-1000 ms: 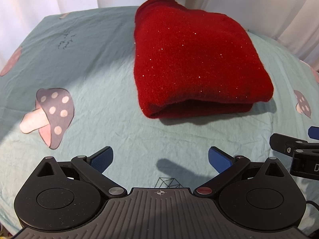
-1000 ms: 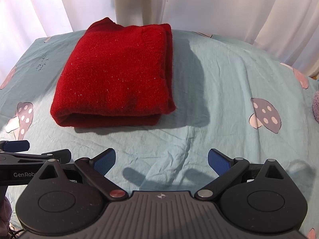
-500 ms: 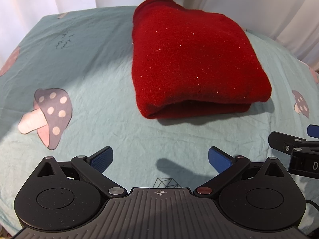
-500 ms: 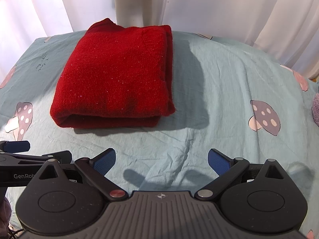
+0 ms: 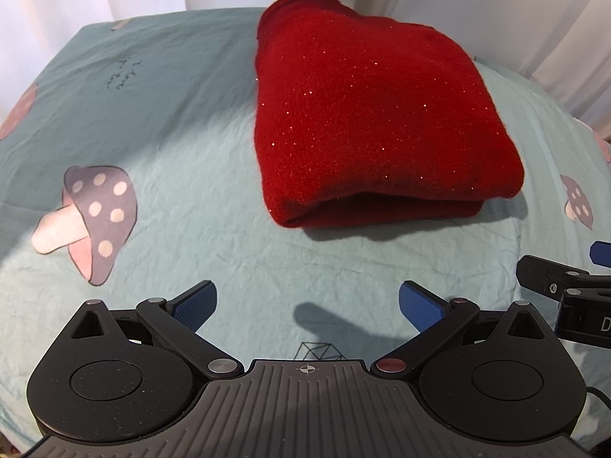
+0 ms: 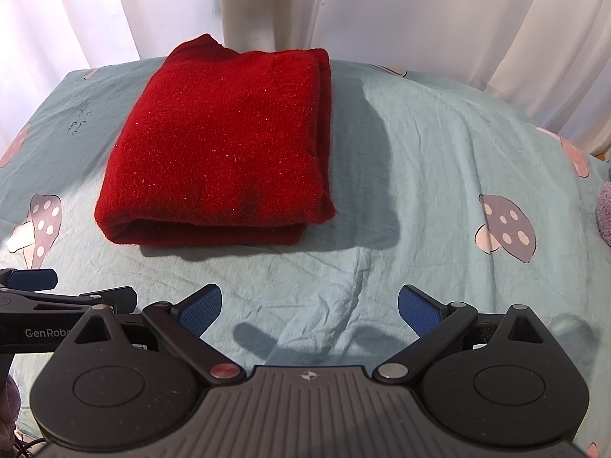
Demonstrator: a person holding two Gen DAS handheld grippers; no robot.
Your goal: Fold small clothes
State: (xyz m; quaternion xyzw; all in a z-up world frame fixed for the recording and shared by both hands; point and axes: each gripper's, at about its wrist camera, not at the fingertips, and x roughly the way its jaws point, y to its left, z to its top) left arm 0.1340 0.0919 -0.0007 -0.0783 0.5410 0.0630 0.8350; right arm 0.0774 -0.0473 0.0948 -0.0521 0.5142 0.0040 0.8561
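Note:
A red knitted garment [image 5: 374, 122] lies folded into a thick rectangle on the teal sheet [image 5: 183, 122], its rolled fold edge facing me. The right wrist view shows the same garment [image 6: 225, 145] left of centre. My left gripper [image 5: 307, 301] hovers open over bare sheet, short of the garment's near edge, with nothing between its blue pads [image 5: 194, 301]. My right gripper [image 6: 309, 305] is likewise open and empty, set back from the garment. Each gripper shows at the edge of the other's view.
The sheet is printed with mushrooms [image 5: 91, 213] and is wrinkled near the grippers. White curtains [image 6: 420, 15] hang behind the surface's far edge. A fuzzy purple thing [image 6: 603, 213] peeks in at the right edge of the right wrist view.
Both grippers have drifted slightly; the garment sits a touch higher and further left in the left wrist view. The garment itself has not moved, and both stay open.

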